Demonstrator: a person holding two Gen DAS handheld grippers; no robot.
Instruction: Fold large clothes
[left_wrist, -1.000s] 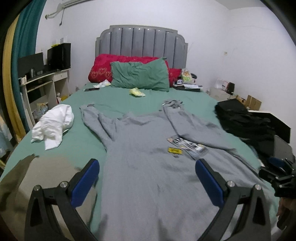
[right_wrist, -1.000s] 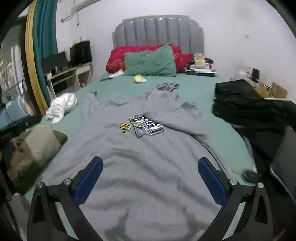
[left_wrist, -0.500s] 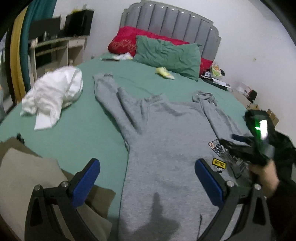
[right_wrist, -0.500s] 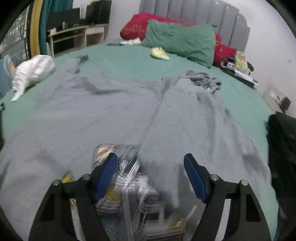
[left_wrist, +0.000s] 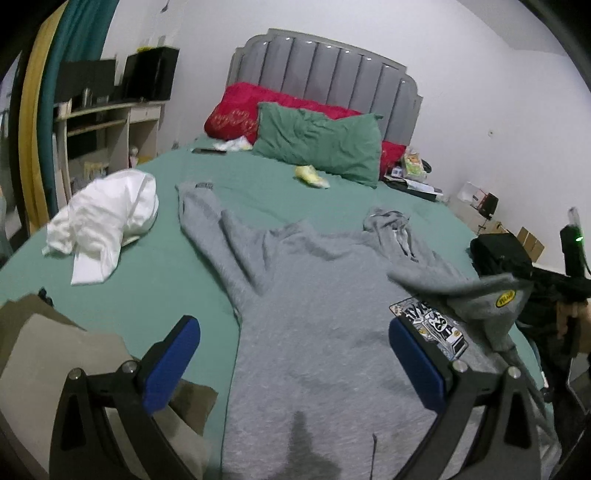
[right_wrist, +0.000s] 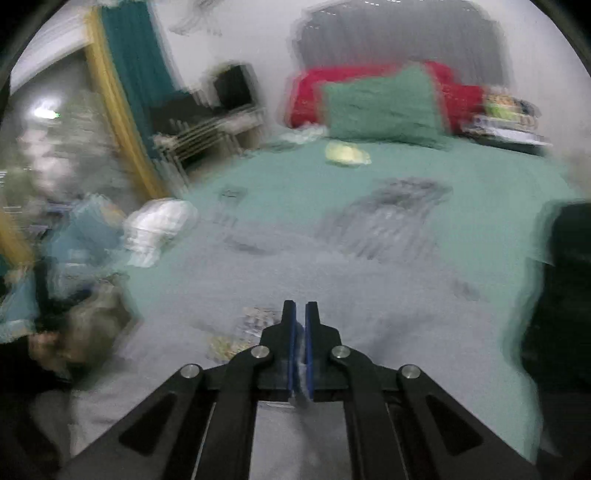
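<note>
A large grey sweatshirt (left_wrist: 317, 314) lies spread on the green bed (left_wrist: 155, 280), with a printed graphic (left_wrist: 428, 325) on its front. My left gripper (left_wrist: 291, 358) is open and empty above the sweatshirt's lower part. My right gripper (right_wrist: 300, 314) is shut on grey sweatshirt fabric (right_wrist: 258, 428). In the left wrist view it (left_wrist: 554, 288) holds the right sleeve, with a yellow patch (left_wrist: 505, 297), lifted over the graphic. The right wrist view is blurred by motion.
A white garment (left_wrist: 107, 218) lies at the bed's left. An olive-beige cloth (left_wrist: 55, 358) sits at the near left. Green (left_wrist: 321, 144) and red (left_wrist: 236, 114) pillows lean on the grey headboard. Black clothes (left_wrist: 502, 251) are piled at right. A desk (left_wrist: 107, 129) stands left.
My right gripper has shut on the sweatshirt's right sleeve and lifted it up and back to the right. My left gripper stays open and has shifted a little.
</note>
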